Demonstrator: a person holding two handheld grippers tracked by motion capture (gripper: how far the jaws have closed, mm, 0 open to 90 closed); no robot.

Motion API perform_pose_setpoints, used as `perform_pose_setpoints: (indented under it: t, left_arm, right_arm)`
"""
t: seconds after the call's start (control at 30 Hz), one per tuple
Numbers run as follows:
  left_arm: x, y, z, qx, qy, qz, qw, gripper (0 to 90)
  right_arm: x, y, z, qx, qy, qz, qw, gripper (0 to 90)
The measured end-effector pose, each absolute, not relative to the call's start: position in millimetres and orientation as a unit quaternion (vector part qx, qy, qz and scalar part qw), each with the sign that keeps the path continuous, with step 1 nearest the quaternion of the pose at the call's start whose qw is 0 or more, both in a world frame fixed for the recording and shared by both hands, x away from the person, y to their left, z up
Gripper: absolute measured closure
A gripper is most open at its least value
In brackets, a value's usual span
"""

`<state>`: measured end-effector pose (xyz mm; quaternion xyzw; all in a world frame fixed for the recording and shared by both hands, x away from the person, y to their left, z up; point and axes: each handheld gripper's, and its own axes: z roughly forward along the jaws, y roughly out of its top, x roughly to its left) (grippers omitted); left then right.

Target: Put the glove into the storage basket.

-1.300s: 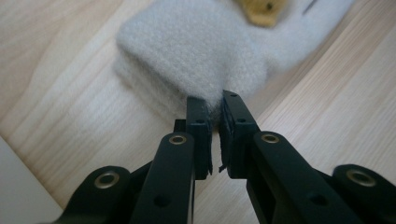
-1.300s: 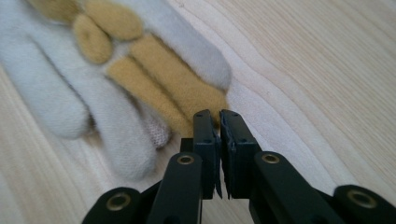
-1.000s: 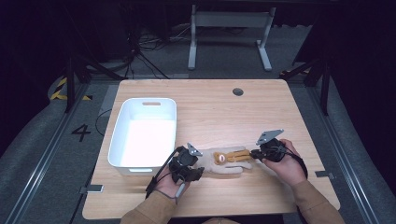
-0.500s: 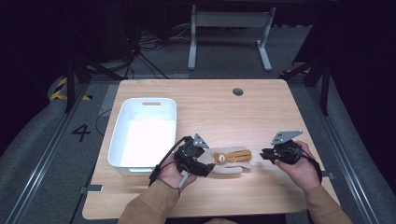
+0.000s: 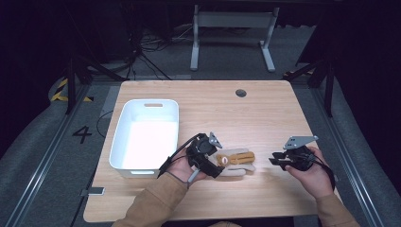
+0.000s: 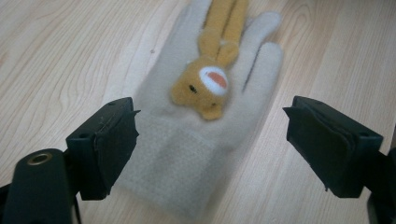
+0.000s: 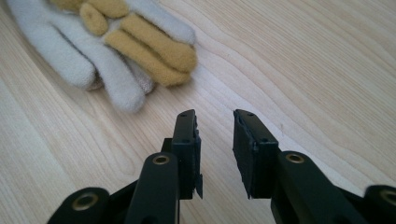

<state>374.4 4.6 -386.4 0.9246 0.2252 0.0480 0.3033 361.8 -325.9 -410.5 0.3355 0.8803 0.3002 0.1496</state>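
Glove [image 5: 232, 162], cream fleece with a tan animal figure stitched on top, lies flat on the table [image 5: 265, 109] at about 6 o'clock of the tabletop, just right of the white bin [image 5: 146, 135]. Our left gripper [image 5: 213, 160] sits at the cuff end, at the glove's 9 o'clock; in the left gripper view its jaws are spread wide, cuff [image 6: 187, 168] between them but neither pad pressing. Our right gripper [image 5: 275, 161] is off at the glove's 3 o'clock, apart from it, jaws parted with a narrow gap and nothing between, fingertips of the glove [image 7: 140, 60] ahead at 11 o'clock in its own view.

Risk, as we judge it: a left pad could snag the loose fleece and drag or fold the cuff if that hand shifts low; a thin pinch could catch only the top layer or the figure, so the glove would sag or slip out.

Versus a second ago: both sets of jaws have just been opening, the right gripper was at the fingertips and now sits clear of them, the left has come off the cuff. Glove looks unmoved.
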Motion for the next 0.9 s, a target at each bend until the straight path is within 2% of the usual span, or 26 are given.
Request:
perform_pose_setpoints:
  t: [0.4, 0.57, 0.9]
  left_arm:
    - [384, -8, -399, 0.938, 0.204, 0.054, 0.273, 11.5]
    - [387, -15, -407, 0.94, 0.203, 0.058, 0.267, 0.4]
    - [392, -24, -421, 0.945, 0.197, 0.057, 0.254, 0.0]
  right_arm:
    - [357, -330, -413, 0.341, 0.878, 0.305, 0.141, 65.1]
    - [356, -331, -414, 0.341, 0.878, 0.307, 0.138, 62.9]
    - [355, -330, -416, 0.339, 0.878, 0.309, 0.134, 61.1]
